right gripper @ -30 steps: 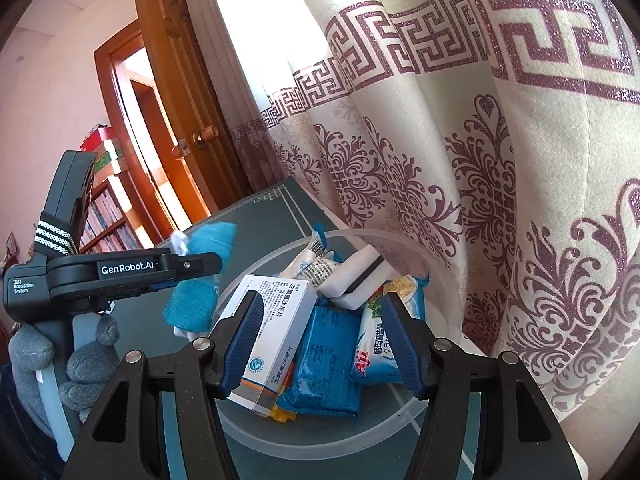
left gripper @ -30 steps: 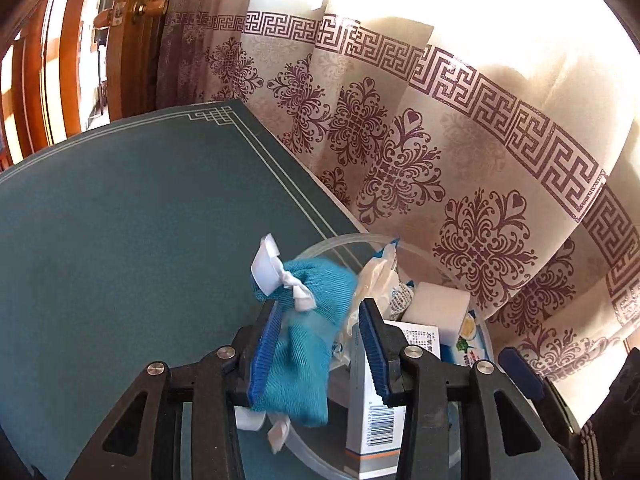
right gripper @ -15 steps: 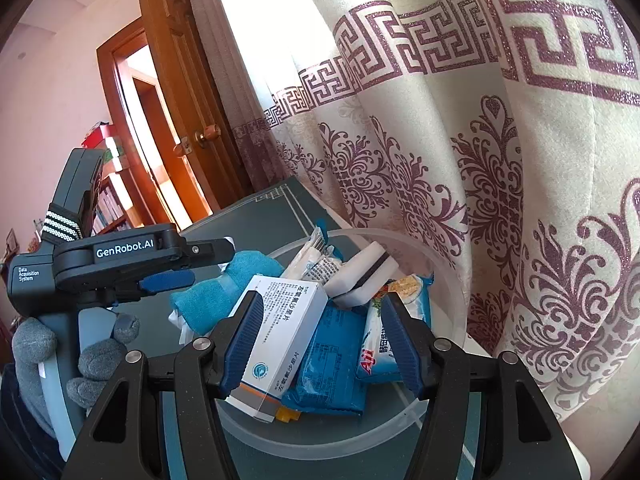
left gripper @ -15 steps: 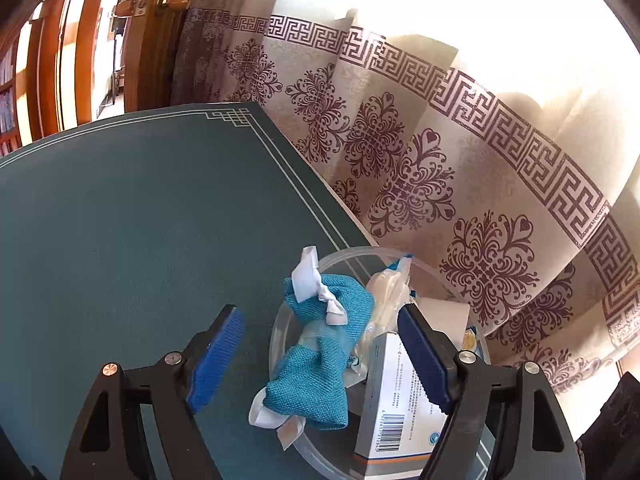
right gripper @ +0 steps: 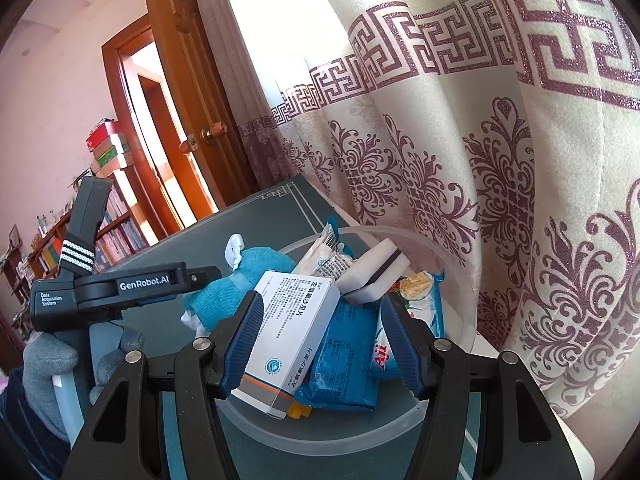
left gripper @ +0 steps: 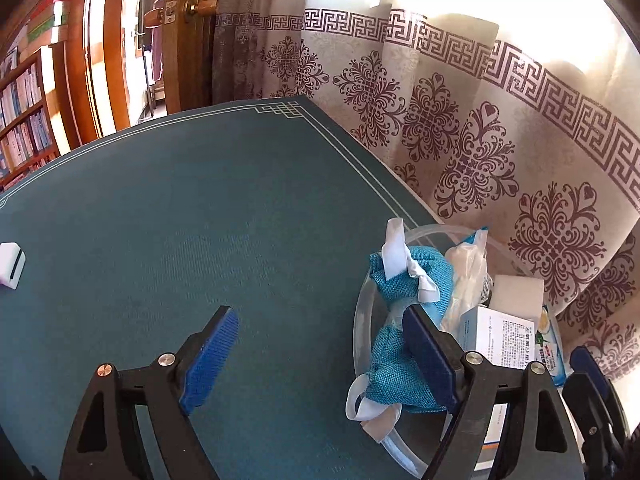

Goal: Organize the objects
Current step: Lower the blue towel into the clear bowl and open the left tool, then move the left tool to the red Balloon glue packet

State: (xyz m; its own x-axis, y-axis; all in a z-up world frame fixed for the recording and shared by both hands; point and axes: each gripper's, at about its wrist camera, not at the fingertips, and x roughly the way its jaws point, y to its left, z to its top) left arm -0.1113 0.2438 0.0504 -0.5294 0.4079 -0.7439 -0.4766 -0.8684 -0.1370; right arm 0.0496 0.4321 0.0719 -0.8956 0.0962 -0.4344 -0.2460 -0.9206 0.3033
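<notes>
A teal cloth pouch [left gripper: 400, 360] tied with white ribbon lies over the near rim of a clear plastic bowl [left gripper: 360, 336], half inside it. My left gripper [left gripper: 320, 360] is open and its jaws are still opening. The pouch rests beside the right pad, and neither pad presses on it. In the right wrist view the same pouch [right gripper: 224, 296] sits at the bowl's [right gripper: 460, 268] left edge, just past the left gripper [right gripper: 180, 288]. My right gripper [right gripper: 322, 344] hovers open above the bowl, over a white medicine box [right gripper: 296, 320] lying inside.
The bowl also holds blue snack packs [right gripper: 344, 356], a white sponge [right gripper: 376, 272] and a wrapped packet [right gripper: 324, 256]. A small white block [left gripper: 10, 264] lies far left on the green table [left gripper: 200, 220]. A patterned curtain [left gripper: 480, 160] hangs right behind the bowl. A gloved hand [right gripper: 48, 360] holds the left gripper.
The left gripper was shut on the teal pouch and has let it go. The pouch dropped onto the bowl's rim. The jaws spread wide and drew off to the left. The right gripper stayed put.
</notes>
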